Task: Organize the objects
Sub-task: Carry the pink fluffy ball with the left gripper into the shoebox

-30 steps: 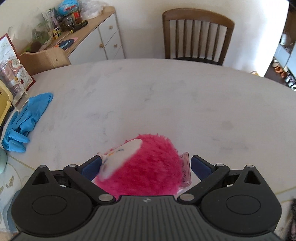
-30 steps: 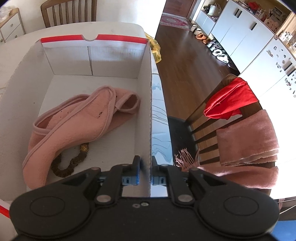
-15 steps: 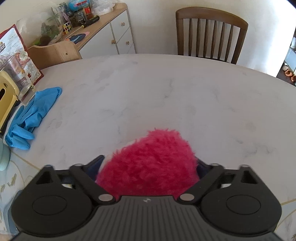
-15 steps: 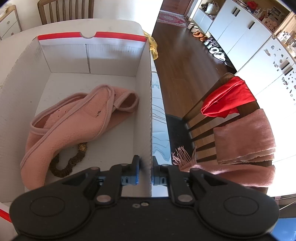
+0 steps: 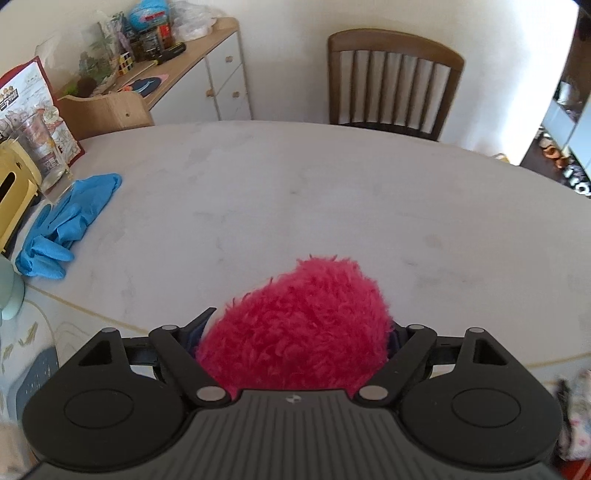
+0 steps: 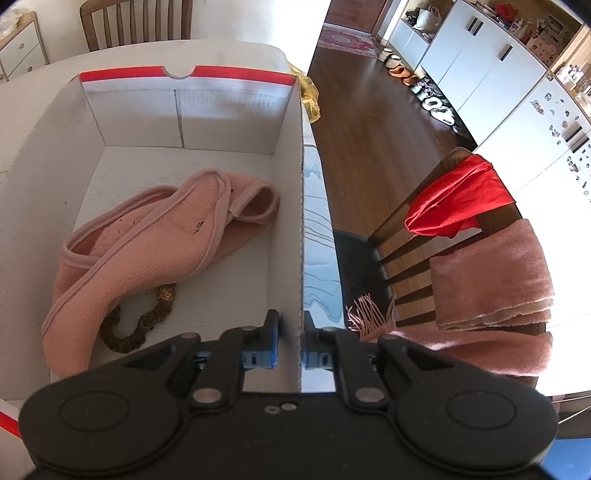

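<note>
Left gripper (image 5: 295,332) jaws are closing around the pink plush toy (image 5: 295,325), pads hidden, while only the right gripper (image 6: 290,332) view shows its fingers pinching the box wall (image 6: 301,258).

We see bright daylight washing out the wall (image 6: 236,26) and floor (image 6: 369,155); fisheye curvature bends both views' edges, and the left view's corners blur.

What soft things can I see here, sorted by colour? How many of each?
Hot pink: 1, the fluffy toy
Pale pink: 2, fleece piece in the box, fringed scarf on the chair
Red: 1, cloth
Blue: 1, glove bunch
Total: 5
</note>
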The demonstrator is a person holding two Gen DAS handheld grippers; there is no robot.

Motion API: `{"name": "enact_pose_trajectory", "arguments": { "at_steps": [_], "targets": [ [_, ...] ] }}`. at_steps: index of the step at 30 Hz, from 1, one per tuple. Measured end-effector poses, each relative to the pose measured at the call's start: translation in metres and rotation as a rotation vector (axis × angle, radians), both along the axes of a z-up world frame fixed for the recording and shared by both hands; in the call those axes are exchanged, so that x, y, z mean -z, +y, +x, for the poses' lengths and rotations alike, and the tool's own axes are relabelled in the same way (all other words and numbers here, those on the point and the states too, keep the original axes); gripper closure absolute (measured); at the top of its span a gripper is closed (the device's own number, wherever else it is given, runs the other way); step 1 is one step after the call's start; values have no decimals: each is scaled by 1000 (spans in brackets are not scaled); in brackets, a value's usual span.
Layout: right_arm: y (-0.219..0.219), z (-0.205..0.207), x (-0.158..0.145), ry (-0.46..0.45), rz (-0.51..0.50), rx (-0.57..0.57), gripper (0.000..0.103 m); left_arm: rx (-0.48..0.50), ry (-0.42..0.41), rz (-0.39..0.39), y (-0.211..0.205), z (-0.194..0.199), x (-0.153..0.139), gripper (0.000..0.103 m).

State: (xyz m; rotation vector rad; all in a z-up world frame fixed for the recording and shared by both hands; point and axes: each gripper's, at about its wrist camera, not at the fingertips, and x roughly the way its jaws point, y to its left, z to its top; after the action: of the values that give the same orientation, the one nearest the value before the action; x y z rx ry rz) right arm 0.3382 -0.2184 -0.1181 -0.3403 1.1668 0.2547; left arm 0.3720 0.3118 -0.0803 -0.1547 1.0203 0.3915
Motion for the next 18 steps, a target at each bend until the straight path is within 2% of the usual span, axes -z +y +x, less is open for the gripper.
{"name": "enact_pose_trajectory", "arguments": {
  "at_steps": [9, 18],
  "targets": [
    [-5, -1, -1, -4, 24, -26, 94, 105, -27, -11, -65, -37, -42, 18],
    [-11, -2, -2, -14, 68, -49, 96, 285, -88, -25, -155, -73, -86, 18]
  ]
}}
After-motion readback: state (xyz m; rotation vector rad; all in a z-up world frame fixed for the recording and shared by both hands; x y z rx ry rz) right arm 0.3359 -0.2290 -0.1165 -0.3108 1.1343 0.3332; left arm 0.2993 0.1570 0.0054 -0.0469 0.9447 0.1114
